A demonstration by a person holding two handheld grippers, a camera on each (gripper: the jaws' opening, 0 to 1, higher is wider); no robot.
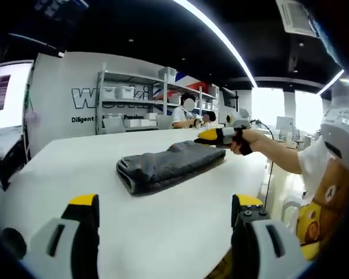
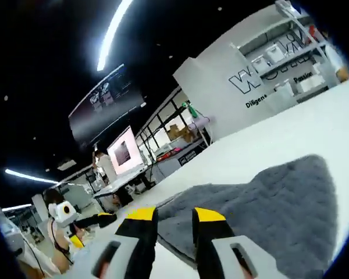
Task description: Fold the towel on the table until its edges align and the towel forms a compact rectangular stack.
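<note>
**A:** Start with the big things. What carries it all?

**B:** A wide white bench. Behind it in the left gripper view stands a white wall with dark lettering, and open shelving holding pale storage boxes; what is in the boxes I cannot tell.

**A:** And the towel?

**B:** The grey towel lies folded into a long bundle about mid-bench. In the left gripper view its long axis runs from the near left, where a thick rolled fold faces the camera, to the far right.

**A:** Where are the tongs?

**B:** The left tongs hover over the near bench, jaws wide apart and empty, well short of the towel. The right tongs, held in a hand, sit at the towel's far right end; from there I cannot tell whether they touch the cloth.

**A:** Does the right gripper view add anything?

**B:** Yes. There the right tongs stand narrow, a slim gap between the yellow-tipped jaws, right over the towel's edge, with nothing clearly pinched. The fabric's plush pile shows close up. Far left, the left tongs appear, with a monitor on a desk beyond.
</note>
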